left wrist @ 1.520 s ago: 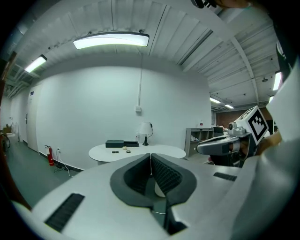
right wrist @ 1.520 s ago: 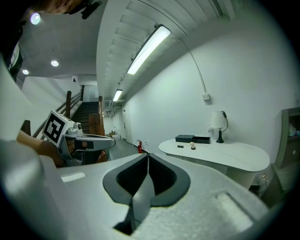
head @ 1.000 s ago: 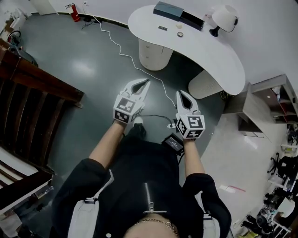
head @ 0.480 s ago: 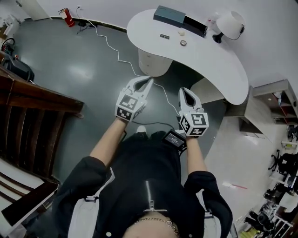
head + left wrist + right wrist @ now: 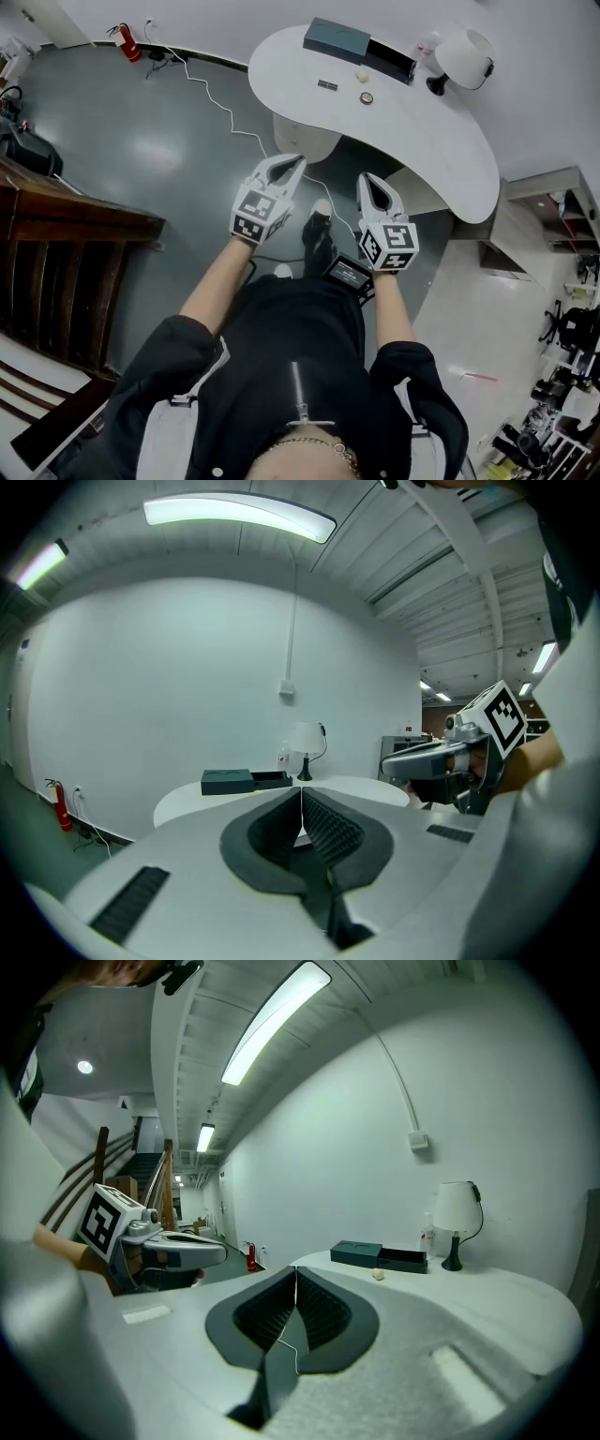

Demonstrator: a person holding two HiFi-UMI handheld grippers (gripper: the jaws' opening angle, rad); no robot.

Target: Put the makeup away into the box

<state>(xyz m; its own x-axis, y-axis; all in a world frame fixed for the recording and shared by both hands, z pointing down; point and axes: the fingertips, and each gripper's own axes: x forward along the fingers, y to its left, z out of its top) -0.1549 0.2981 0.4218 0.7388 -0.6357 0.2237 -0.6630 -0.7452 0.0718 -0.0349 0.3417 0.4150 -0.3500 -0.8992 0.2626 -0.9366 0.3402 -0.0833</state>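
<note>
1. White surface (image 5: 441,141), kidney-shaped, fills the upper middle of the head view, well apart from both claws.
2. At its upper edge lies the dark box (image 5: 337,39), its open black half (image 5: 392,58) next to a lamp (image 5: 461,52).
3. The makeup sits loose just below the box: a flat dark piece (image 5: 327,84), a pale lump (image 5: 361,75) and a round compact (image 5: 367,97).
4. The left claw (image 5: 292,165) is clenched on nothing; the right claw (image 5: 366,180) is likewise pressed together and empty.
5. Nothing looks packed yet. Every piece remains to be reached, lifted and boxed.
</note>
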